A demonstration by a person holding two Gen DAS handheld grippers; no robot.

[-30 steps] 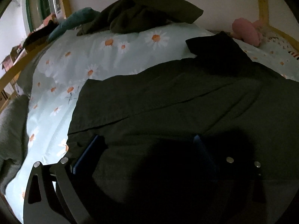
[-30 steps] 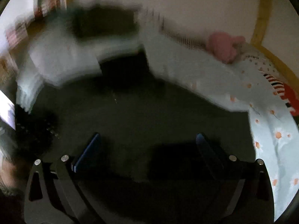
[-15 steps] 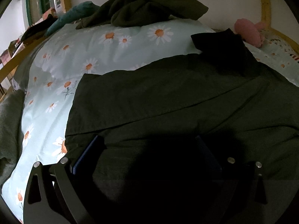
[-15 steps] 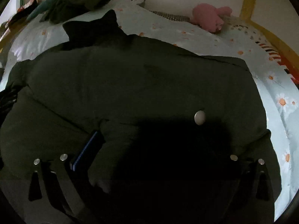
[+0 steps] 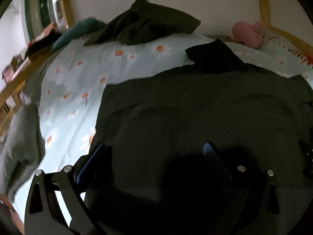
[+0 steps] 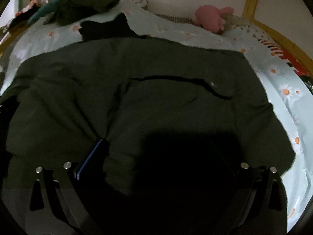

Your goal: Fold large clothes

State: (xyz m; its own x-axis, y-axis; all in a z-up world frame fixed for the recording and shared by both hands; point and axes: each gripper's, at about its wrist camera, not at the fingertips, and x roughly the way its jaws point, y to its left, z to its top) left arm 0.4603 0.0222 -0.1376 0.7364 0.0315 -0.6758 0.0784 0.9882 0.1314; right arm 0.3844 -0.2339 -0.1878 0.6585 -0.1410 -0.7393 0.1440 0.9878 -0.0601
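the dark green jacket lies spread flat across the daisy duvet, hem toward you. your left gripper hangs spread over its near left corner; your right gripper is spread too, a puffed fold between its fingers. take both near corners evenly, then lift together so the fold lands square.
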